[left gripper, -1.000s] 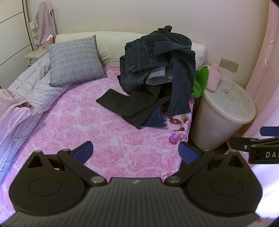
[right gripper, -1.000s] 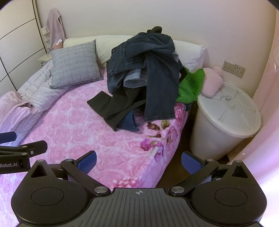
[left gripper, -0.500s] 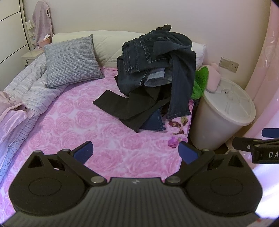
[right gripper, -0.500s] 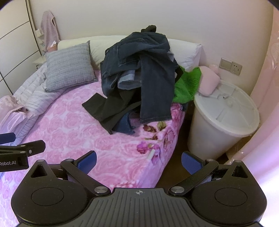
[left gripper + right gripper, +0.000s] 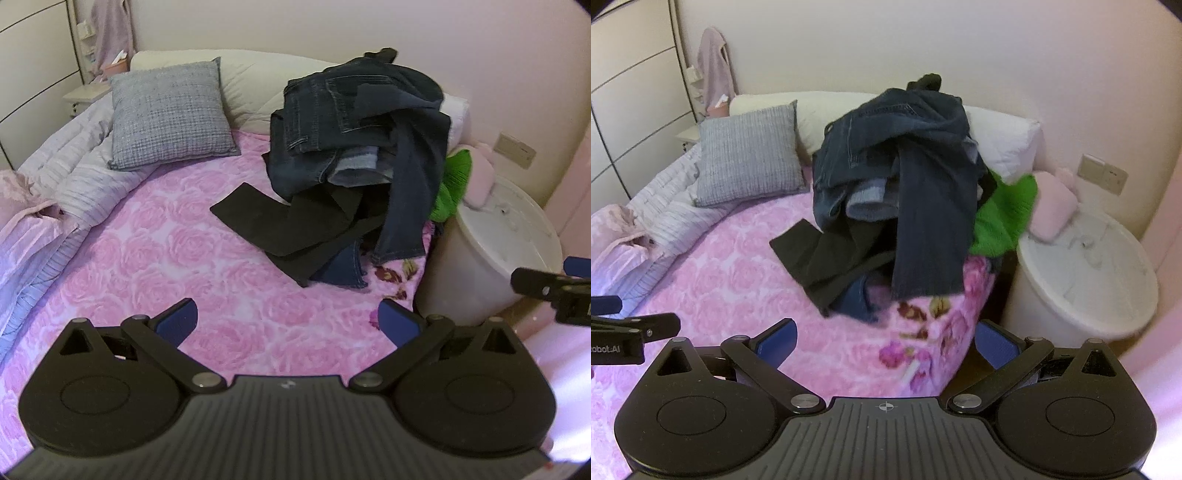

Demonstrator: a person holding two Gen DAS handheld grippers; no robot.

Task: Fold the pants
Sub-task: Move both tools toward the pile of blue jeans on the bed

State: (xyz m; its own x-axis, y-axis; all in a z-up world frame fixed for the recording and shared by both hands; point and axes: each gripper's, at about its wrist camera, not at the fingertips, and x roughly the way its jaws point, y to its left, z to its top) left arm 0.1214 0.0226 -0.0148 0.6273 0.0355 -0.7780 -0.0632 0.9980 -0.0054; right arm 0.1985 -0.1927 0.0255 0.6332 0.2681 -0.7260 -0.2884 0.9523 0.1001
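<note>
A heap of pants lies at the far right of the bed. Dark blue jeans (image 5: 354, 122) (image 5: 916, 155) sit on top, one leg hanging down over the bed's right edge. Black pants (image 5: 280, 221) (image 5: 827, 258) spread flat from under the heap toward the middle. My left gripper (image 5: 288, 321) hovers open over the pink sheet, well short of the heap, nothing between its blue pads. My right gripper (image 5: 884, 341) is open too, above the bed's near right corner, also holding nothing.
The bed has a pink rose sheet (image 5: 155, 266). A grey cushion (image 5: 170, 114) and a cream pillow (image 5: 251, 85) lie at the head, a striped quilt (image 5: 66, 192) along the left. A white lidded bin (image 5: 1086, 280) stands right of the bed, green cloth (image 5: 1001, 218) beside it.
Both grippers have moved forward and the views have swung slightly right, so the heap of pants looms closer. Both stay open and hold nothing.
</note>
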